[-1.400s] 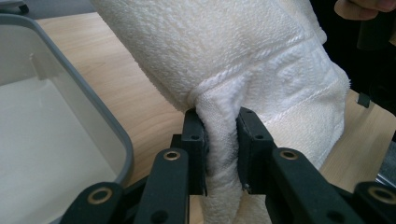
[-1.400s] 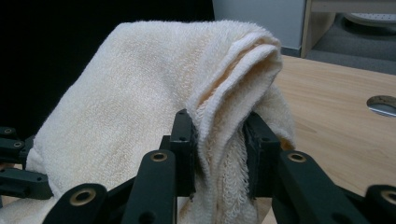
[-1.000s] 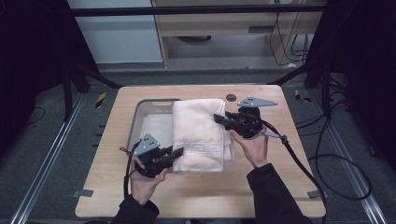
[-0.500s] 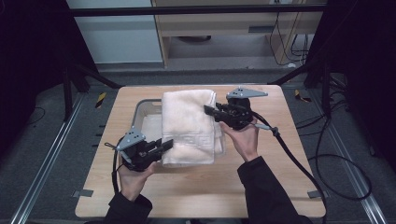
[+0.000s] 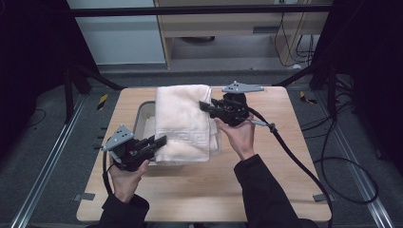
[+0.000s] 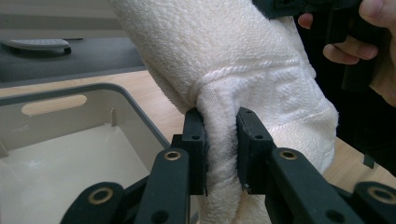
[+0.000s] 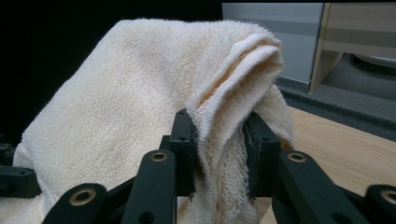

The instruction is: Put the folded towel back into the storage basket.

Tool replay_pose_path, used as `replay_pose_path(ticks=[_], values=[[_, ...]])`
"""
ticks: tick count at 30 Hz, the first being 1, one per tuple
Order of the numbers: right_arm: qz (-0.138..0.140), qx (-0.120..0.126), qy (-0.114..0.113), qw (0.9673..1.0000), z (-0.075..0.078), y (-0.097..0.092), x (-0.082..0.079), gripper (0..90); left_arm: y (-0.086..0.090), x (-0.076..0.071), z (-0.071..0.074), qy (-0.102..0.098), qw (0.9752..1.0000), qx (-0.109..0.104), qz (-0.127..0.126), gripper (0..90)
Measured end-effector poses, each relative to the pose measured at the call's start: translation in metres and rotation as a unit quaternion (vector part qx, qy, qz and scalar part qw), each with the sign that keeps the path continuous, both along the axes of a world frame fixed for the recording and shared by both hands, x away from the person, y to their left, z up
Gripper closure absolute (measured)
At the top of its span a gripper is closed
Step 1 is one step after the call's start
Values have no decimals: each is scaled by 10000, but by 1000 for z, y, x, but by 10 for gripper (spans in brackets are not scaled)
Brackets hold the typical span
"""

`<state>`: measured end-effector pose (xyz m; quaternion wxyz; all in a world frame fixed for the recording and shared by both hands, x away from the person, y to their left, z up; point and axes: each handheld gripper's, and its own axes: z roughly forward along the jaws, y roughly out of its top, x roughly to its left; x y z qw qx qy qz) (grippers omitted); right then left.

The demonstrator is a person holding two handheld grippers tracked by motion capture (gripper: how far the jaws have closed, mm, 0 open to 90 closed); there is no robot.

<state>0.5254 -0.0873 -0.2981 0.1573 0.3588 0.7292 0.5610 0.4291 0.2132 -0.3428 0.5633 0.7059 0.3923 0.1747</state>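
Towel (image 5: 183, 121) has shifted left and far over the past second, now held above the bin (image 5: 142, 116) on the surface (image 5: 285, 180). Left hand-held gripper (image 5: 159, 141) clamps its near edge; right hand-held gripper (image 5: 205, 105) clamps its far edge. Lowering into the bin probably follows.

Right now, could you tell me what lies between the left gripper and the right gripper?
In the high view, the folded towel spans between the left gripper and right gripper, each clamped on an edge, above the bin.
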Motion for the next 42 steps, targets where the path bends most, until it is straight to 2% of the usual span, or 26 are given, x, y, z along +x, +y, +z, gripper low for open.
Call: replay_pose_path(ticks=[10,16,25,35,42], values=[[70,64,-46,9999,9,15,5,691,16,-1,9,-137,9996,-196,141,752],[87,65,-82,9999,12,23,8,691,24,0,11,-165,9994,-223,227,752],[106,62,-90,9999,10,36,15,691,34,3,11,-153,9988,-245,389,753],[140,65,-31,9999,8,52,24,691,47,8,9,-111,9980,-320,540,753],[160,49,30,9999,3,61,32,690,53,11,6,-74,9975,-301,628,753]])
